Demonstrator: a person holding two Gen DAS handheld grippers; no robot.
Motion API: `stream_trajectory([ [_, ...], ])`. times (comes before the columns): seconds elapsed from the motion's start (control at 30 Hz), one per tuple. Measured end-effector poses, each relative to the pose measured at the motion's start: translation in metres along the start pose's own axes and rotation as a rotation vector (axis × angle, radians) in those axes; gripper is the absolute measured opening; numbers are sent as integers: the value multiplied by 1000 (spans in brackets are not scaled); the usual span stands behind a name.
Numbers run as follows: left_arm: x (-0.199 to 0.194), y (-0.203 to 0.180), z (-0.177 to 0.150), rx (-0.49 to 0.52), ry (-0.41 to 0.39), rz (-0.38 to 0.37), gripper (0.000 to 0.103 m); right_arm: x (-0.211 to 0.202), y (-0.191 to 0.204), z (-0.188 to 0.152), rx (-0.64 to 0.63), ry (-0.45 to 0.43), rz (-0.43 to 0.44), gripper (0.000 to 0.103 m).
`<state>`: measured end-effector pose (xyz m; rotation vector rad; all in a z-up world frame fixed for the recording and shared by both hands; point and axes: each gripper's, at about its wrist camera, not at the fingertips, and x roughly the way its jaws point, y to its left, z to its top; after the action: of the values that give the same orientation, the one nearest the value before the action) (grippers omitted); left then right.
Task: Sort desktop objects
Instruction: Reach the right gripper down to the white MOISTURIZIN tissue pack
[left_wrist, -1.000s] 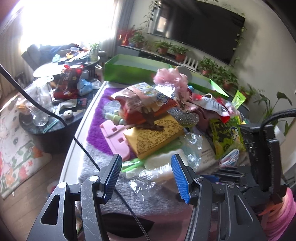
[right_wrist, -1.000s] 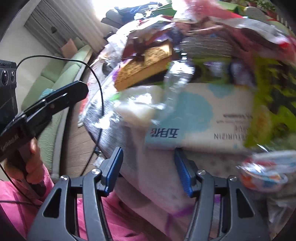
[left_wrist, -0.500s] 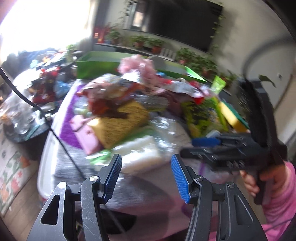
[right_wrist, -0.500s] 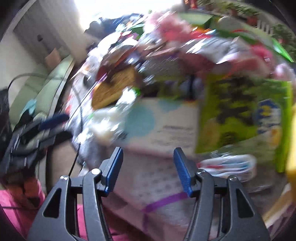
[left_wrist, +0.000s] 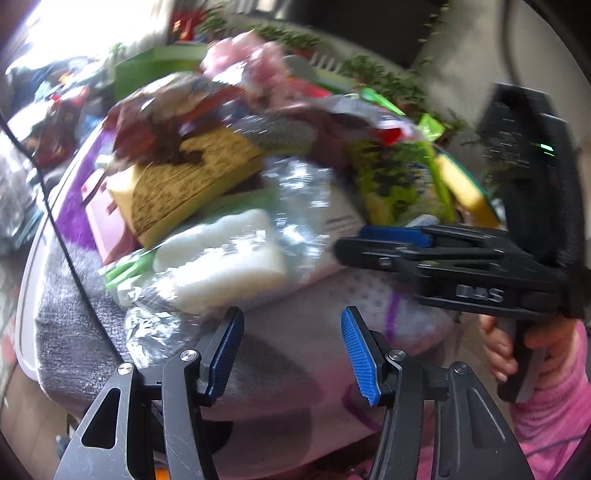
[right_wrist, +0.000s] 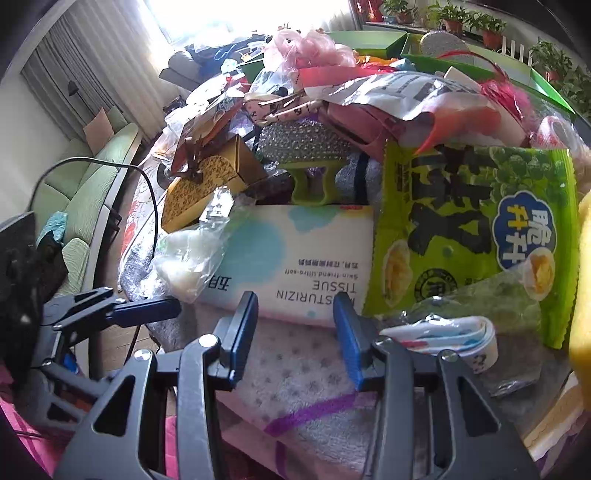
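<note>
A heap of desktop objects lies on a towel-covered table. My right gripper (right_wrist: 297, 334) is open and empty, its tips just short of a white and blue tissue pack (right_wrist: 291, 254). A green snack bag (right_wrist: 476, 229) lies to its right, a clear bag with a white block (right_wrist: 188, 254) to its left, a yellow box (right_wrist: 207, 188) behind. My left gripper (left_wrist: 291, 354) is open and empty above the grey towel (left_wrist: 295, 350), near the white block (left_wrist: 221, 254) and the yellow box (left_wrist: 184, 181). The right gripper (left_wrist: 388, 240) shows from the side in the left wrist view.
A green open box (right_wrist: 369, 38) stands at the far side of the heap. A black cable (left_wrist: 66, 251) runs across the table's left edge. A green sofa (right_wrist: 85, 195) stands left of the table. A yellow sponge (left_wrist: 461, 184) lies at the right.
Both grippers have moved in toward the heap. The right gripper has swung right and closer to the tissue pack. Both stay open and empty.
</note>
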<state>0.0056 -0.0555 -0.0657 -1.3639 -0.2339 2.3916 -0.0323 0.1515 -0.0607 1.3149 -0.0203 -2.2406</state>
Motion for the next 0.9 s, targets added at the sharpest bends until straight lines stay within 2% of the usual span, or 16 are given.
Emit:
stream_trajectory([
  [0.13,3,10,6,-50,-10,13,56,-2,-5,3,-9,-19,-51,42],
  [0.27,3,12,13,-81,-30,24,56,-1,-11,7,11,-5,-46,42],
  [0.37,11,8,19,-71,-32,71,56,5,-7,13,40,6,-77,42],
  [0.5,21,3,21,-59,-23,101,56,10,0,17,89,-2,-130,54],
  [0.67,20,4,21,-58,-21,91,56,20,-4,25,124,2,-195,58],
  [0.73,22,3,20,-48,-20,97,56,23,-4,28,138,-5,-191,63],
  [0.8,23,0,20,-39,-18,103,56,26,1,29,123,-7,-179,75],
  [0.87,24,0,19,-31,-19,105,56,27,4,27,100,-4,-168,75],
  [0.9,23,0,19,-28,-22,105,56,26,4,26,90,-6,-176,72],
])
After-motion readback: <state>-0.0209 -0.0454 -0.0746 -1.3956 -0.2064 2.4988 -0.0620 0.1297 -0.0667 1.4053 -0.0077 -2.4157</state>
